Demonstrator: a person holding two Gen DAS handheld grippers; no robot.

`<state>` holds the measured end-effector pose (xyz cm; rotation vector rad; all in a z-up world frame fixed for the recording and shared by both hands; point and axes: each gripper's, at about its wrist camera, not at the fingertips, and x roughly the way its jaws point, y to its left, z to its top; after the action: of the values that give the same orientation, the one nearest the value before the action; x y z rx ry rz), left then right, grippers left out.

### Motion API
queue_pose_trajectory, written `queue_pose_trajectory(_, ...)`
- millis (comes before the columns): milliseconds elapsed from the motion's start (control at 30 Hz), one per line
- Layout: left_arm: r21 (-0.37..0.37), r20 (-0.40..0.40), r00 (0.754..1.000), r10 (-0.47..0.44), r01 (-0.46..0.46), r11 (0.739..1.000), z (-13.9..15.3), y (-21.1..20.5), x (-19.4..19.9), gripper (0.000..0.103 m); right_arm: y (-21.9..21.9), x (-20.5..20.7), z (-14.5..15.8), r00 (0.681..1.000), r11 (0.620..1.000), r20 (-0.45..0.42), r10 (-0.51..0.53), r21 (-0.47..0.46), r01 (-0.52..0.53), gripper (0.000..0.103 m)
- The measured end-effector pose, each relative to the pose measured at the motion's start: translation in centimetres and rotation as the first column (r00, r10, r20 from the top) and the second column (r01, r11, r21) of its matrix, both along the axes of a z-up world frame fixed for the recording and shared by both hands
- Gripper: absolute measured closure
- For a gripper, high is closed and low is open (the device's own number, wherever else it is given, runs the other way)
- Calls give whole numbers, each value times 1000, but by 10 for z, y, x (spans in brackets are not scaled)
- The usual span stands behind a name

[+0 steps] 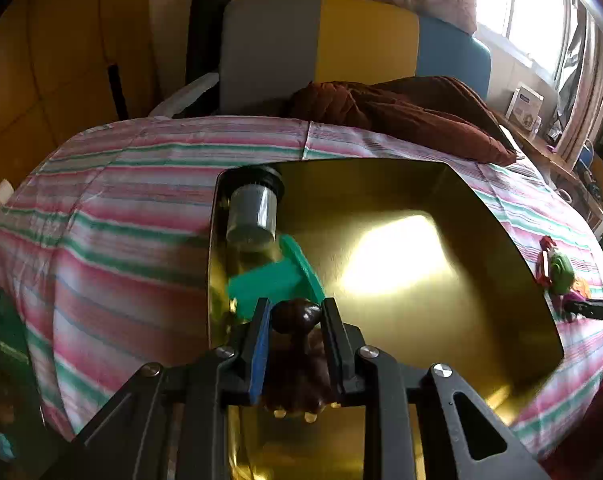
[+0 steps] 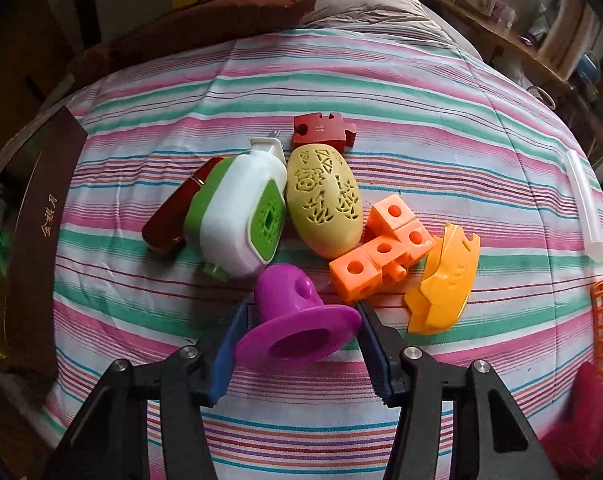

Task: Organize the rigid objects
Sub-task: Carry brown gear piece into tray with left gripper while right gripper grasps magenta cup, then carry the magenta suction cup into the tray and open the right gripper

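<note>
Two things already lie in the gold tray (image 1: pixel 501 248) on your striped bed (image 1: pixel 141 184): a clear jar (image 1: pixel 253 216) and a green plastic piece (image 1: pixel 277 276), both at its left side. Your left gripper (image 1: pixel 295 316) hangs over the tray, jaws closed on a dark brown object (image 1: pixel 295 314), not yet released. To the right, your right gripper (image 2: pixel 299 328) has its jaws around a purple flanged piece (image 2: pixel 297 320). Behind it about six toys wait unsorted, among them a white and green case (image 2: pixel 237 216), a yellow egg (image 2: pixel 325 204) and orange cubes (image 2: pixel 381 252).

Striped bedspread (image 1: pixel 141 184), bright window (image 1: pixel 521 12)
</note>
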<state>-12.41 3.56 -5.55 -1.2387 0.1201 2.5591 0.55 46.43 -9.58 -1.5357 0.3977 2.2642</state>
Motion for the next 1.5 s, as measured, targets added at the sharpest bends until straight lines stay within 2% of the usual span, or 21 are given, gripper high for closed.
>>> queue_pose_trajectory(100, -27, -36, 999, 13, -14, 1000, -1, 2, -9, 79, -1, 1, 0, 1000, 1000, -1, 4, 8, -4, 48)
queue_pose_trajectory(300, 0, -3, 1000, 23, -23, 1000, -3, -7, -6, 68, -7, 2, 1, 1000, 1000, 3, 13, 19, -13, 48)
queue_pose_trajectory(567, 44, 11, 998, 58, -58, 997, 2, -21, 17, 65, -4, 0, 1, 1000, 999, 2, 11, 30, -11, 48)
queue_pose_trajectory(733, 69, -24, 995, 92, -90, 994, 15, -28, 45, 65, -5, -1, 1, 1000, 999, 8, 18, 48, -19, 48)
queue_pose_trajectory(1000, 13, -136, 986, 98, -97, 995, 41, -23, 80, 65, -9, -3, 1, 999, 997, 5, 35, 61, -36, 48)
queue_pose_trajectory(1133, 13, -153, 980, 127, -126, 992, 45, -26, 86, 65, -14, -4, 1, 999, 996, 8, 51, 66, -51, 48)
queue_pose_trajectory(1267, -17, -160, 978, 135, -139, 990, 43, -27, 90, 65, -16, -4, 2, 998, 996, 3, 63, 61, -63, 48)
queue_pose_trajectory(1500, -10, -130, 982, 137, -140, 990, 37, -31, 94, 65, -24, -5, 1, 995, 993, 0, 100, 63, -99, 48)
